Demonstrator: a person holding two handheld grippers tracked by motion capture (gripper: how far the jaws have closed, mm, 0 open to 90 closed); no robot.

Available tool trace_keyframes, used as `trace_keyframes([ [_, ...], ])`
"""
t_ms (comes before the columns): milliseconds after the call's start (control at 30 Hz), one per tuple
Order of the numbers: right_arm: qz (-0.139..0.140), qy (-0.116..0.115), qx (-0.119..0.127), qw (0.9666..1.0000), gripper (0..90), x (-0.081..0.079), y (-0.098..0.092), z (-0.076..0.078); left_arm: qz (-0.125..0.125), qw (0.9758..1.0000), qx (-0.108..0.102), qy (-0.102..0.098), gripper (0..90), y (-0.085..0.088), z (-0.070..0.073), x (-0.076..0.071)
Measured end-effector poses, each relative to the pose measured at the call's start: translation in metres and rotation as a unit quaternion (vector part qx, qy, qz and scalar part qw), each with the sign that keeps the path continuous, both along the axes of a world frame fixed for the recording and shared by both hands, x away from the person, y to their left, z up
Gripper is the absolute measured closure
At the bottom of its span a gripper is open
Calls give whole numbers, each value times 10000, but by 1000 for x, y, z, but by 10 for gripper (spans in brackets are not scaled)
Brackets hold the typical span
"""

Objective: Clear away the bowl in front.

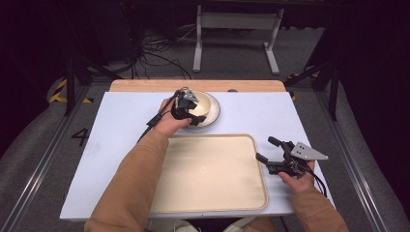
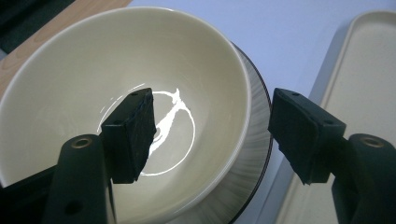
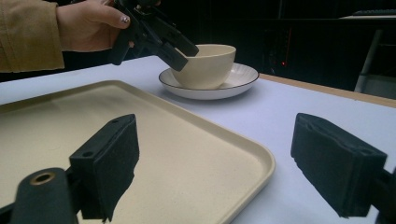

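High view: my left gripper (image 1: 192, 112) sits top center over a glossy cream bowl (image 1: 205, 104) on a dark-rimmed plate (image 1: 215, 114); my right gripper (image 1: 267, 150), jaws wide, hovers lower right beside a matte beige tray (image 1: 212, 174) on the white surface (image 1: 116, 130).

Left gripper view: jaws wide, straddling the bowl's rim.

Right gripper view: bowl and ribbed plate upper center.

Cream tray (image 1: 212, 169) on white table (image 1: 121, 125) — cables (image 1: 154, 53) on floor behind.
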State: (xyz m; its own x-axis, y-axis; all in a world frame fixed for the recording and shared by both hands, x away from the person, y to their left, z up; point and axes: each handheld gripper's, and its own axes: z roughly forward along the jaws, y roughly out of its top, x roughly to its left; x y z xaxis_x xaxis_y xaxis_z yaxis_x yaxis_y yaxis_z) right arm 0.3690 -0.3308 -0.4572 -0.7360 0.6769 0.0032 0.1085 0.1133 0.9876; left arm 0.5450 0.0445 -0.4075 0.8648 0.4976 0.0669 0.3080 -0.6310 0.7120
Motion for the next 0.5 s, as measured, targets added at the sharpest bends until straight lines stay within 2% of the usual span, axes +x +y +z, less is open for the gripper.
trace_keyframes([
  [100,-2,-3,1,10000,154,0,0,0,16,9999,96,38,329,-2,-2,1],
  [200,1,-7,0,10000,154,0,0,0,-2,9994,323,92,355,-6,-5,4],
  [300,3,-11,-4,10000,154,0,0,0,43,9993,367,57,379,-6,-5,5],
  [333,8,-13,2,10000,154,0,0,0,47,9994,313,117,384,-6,-6,6],
  [400,5,-13,-2,10000,154,0,0,0,67,9992,387,64,408,-7,-7,7],
  [500,3,-5,0,10000,154,0,0,0,74,9991,416,95,438,-7,-9,8],
])
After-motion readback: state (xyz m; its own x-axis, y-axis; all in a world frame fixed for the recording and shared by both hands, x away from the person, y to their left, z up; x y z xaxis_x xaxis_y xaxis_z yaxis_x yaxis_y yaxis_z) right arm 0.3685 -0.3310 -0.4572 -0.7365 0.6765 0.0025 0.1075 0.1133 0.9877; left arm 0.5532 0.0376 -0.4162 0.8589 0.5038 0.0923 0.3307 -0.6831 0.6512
